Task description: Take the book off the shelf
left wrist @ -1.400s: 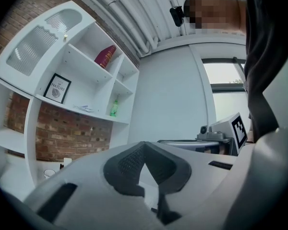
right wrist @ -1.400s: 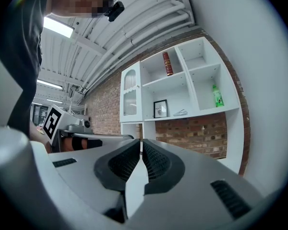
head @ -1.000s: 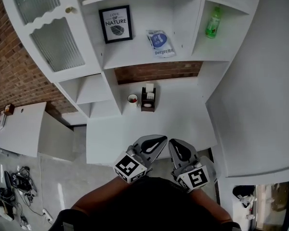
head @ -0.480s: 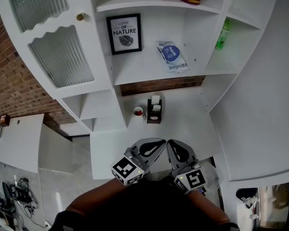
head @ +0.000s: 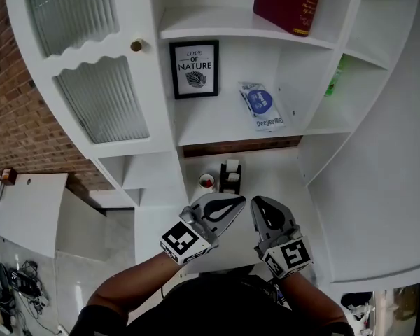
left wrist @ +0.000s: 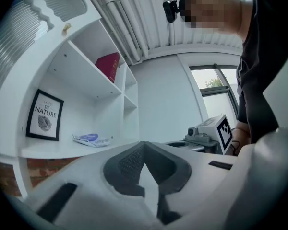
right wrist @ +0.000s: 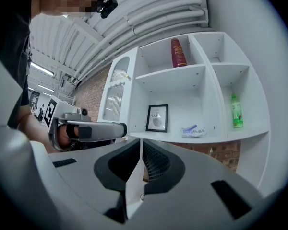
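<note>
Your dark red book (head: 287, 2) stands upright on the upper shelf (head: 210, 19), long axis vertical, well above and ahead of both grippers. Your right gripper (head: 262, 205) is the nearer one, your left gripper (head: 231, 203) just beside it. Both have their jaws pressed together on nothing

Bright, even light across the white shelf unit (head: 217, 128), with only soft shadows tucked under each board. A glint runs along the ribbed glass door (head: 101, 96). The head view is crisp, its edges bowing outward. Both gripper views bulge hard, corners gone black; the left tool (left wrist: 144, 147) and right tool (right wrist: 140, 147) loom soft, out of focus. The window (left wrist: 216, 95) glares, washed pale.
</note>
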### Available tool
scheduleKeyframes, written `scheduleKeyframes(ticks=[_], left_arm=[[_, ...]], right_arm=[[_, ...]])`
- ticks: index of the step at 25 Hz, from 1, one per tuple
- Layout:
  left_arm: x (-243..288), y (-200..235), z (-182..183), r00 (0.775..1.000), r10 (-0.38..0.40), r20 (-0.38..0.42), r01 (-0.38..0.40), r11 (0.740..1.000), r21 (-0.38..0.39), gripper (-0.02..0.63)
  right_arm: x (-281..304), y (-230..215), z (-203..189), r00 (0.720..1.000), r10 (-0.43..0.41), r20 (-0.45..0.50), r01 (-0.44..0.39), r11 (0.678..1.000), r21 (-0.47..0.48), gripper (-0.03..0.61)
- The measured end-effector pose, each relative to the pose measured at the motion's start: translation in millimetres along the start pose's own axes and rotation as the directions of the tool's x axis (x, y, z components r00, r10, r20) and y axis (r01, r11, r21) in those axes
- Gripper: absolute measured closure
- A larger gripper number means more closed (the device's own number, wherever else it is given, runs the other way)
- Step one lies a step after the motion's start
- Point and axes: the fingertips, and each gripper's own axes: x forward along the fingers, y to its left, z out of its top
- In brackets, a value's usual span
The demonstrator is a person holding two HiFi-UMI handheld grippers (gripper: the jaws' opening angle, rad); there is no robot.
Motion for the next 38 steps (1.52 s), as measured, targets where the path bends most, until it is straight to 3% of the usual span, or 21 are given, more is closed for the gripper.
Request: scheduleKeyframes(ticks=[4,8,13,19,24,27,32,38], left_arm=[[9.0,24.2,33.4,1.0,-0.005,0.029,0.005,1.0,0.01,0.606],[21.3,40.5,79.0,0.998,-0.023,0.066,0.018,0.997,0.071,0.606],[38.1,48.5,134.6,0.993,-0.072,0.091,0.058,0.987,0.15,0.606],[58.8,55.6,205.5,0.986,-0.11,0.123,0.07,0.954,0.292,0.606],[61.3,61.0,270.6,0.977,-0.133,0.169,0.069,0.937,0.342,0.606],[75.0,70.8,296.8,0.973,-0.133,0.187,0.059,0.933,0.356,0.606],[96.2,90.3,324.1,0.974,-0.118,0.192,0.045,0.937,0.347,0.606],[106.3,100.4,333.5,0.977,-0.105,0.185,0.031,0.93,0.367,0.606]], right_arm=[[14.4,-17.2,46.4,0.999,0.02,0.041,-0.017,0.998,-0.063,0.552],[25.3,-37.9,103.1,0.994,0.043,0.101,-0.036,0.997,-0.075,0.551],[32.5,-56.3,185.8,0.98,0.062,0.19,-0.032,0.987,-0.158,0.551],[37.0,-77.2,278.7,0.956,0.056,0.289,0.018,0.969,-0.247,0.547],[46.9,-78.9,350.6,0.942,0.015,0.334,0.107,0.933,-0.344,0.484],[62.2,-99.1,371.4,0.938,-0.007,0.347,0.124,0.94,-0.317,0.447],[98.3,-146.4,381.2,0.959,-0.05,0.28,0.109,0.974,-0.2,0.345],[129.1,-184.4,381.2,0.976,-0.105,0.19,0.129,0.985,-0.118,0.281]])
